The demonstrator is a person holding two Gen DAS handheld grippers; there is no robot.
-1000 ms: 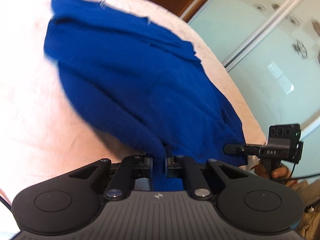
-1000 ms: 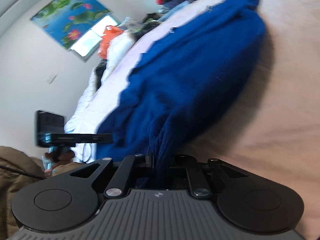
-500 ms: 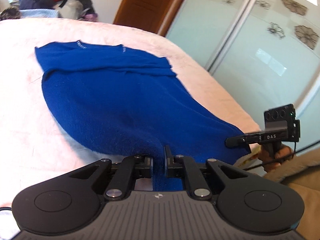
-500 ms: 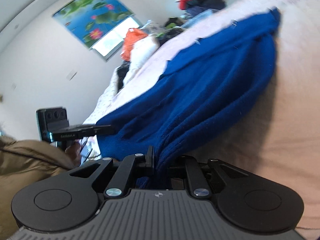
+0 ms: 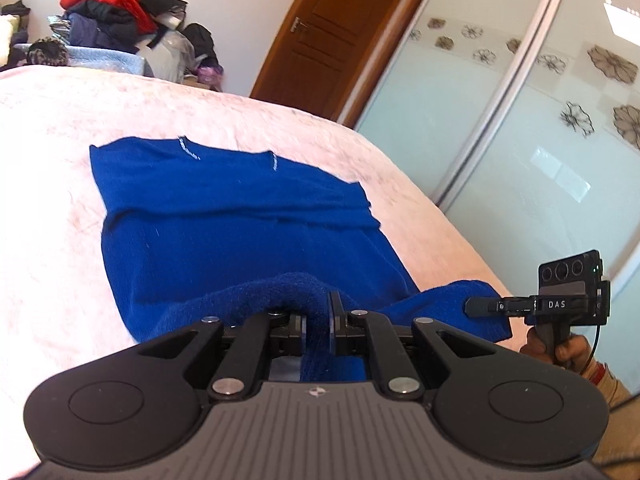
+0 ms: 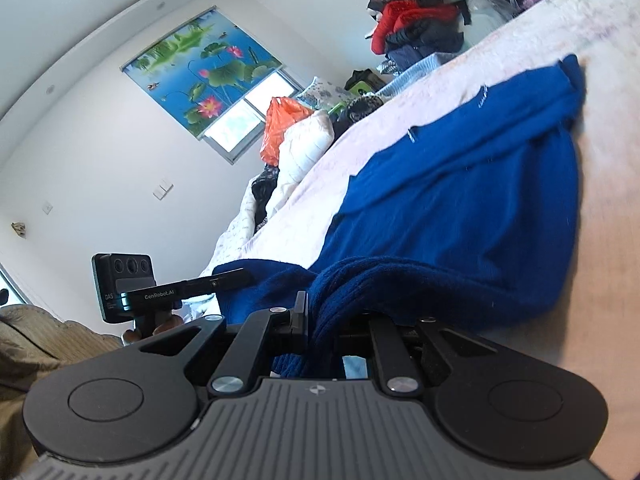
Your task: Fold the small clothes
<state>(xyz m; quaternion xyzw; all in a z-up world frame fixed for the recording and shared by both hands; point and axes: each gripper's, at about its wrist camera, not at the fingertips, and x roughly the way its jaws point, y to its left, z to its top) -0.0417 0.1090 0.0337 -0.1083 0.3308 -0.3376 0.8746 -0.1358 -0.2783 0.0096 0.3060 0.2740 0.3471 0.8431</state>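
The pale pink bed (image 5: 280, 128) fills the left and middle of the left wrist view, and the blue garment (image 5: 224, 220) lies spread across its centre, far edge flat toward the upper left, near edge lifted into the lower middle of the frame. Each of the 2 grippers is clamped on that near hem: the left gripper (image 5: 318, 322) has its jaws pressed together on a rolled ridge of cloth at lower centre, and the right gripper (image 6: 320, 320) pinches a thicker bunch at lower centre of its own view. The step in hand looks like carrying the hem over to make 1 fold. To do it well, I would keep both grips firm, hold the 2 corners level and equally taut, and lay the hem parallel to the far edge with its 2 pale stitch marks (image 5: 188, 148), so no slack bunches underneath.
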